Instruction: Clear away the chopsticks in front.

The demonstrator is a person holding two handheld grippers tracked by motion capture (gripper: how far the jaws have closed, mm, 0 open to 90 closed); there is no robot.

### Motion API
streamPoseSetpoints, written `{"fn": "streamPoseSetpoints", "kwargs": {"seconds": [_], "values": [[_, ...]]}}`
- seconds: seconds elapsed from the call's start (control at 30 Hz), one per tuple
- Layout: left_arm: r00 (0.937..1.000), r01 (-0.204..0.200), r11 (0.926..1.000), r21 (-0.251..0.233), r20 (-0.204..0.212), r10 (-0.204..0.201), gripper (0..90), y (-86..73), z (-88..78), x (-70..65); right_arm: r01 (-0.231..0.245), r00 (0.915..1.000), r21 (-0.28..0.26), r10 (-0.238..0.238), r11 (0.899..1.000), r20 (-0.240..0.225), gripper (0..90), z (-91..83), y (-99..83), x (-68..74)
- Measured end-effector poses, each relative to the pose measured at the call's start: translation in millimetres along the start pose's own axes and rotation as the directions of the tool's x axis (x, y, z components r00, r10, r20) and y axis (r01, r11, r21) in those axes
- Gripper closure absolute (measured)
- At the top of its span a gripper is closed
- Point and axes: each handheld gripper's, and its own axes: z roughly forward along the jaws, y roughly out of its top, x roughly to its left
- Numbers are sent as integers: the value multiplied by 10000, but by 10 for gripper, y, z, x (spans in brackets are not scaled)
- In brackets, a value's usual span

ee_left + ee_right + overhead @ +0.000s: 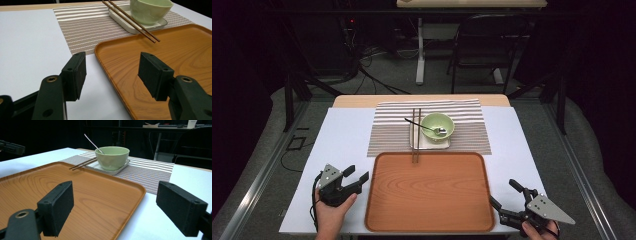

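Two grippers, left [356,175] and right [504,196], stood open and empty beside one rigid, smooth, likely slippery orange wood-grain tray [429,192], best gripped at its raised rim.

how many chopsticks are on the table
2. The chopsticks lie side by side, left of the bowl, across the dish edge, tips over the tray rim. None seem hidden.

Right gripper [113,211] jaws stand wide apart, empty, straddling the near corner of the wooden tray [100,195] on the worktop [155,225]; beyond it, a green bowl [112,157] with spoon [93,143] sits beside chopsticks [82,164].
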Motion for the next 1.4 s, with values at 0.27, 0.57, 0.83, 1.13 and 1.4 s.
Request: {"fn": "streamPoseSetpoints", "kwargs": {"seconds": [0.27,0.57,0.83,1.13,1.4], "values": [[9999,-160,9997,167,5,160,385,-4,0,-17,41,10000,-24,-41,10000,62,142,-8,10,-7],[9996,-226,9984,512,-161,234,318,-13,8,-35,158,9998,99,-159,9998,85,142,9,6,-14],[9992,150,9967,798,-390,-119,283,15,-11,-55,244,9997,46,-245,9997,99,142,-4,19,-12],[9941,1063,9823,1541,-399,-1013,250,228,52,-64,186,9996,78,-188,9998,210,142,-29,7,-30],[9946,1020,9715,2138,-385,-960,251,370,159,-99,179,9996,97,-181,9998,231,142,-65,3,-21]]}}
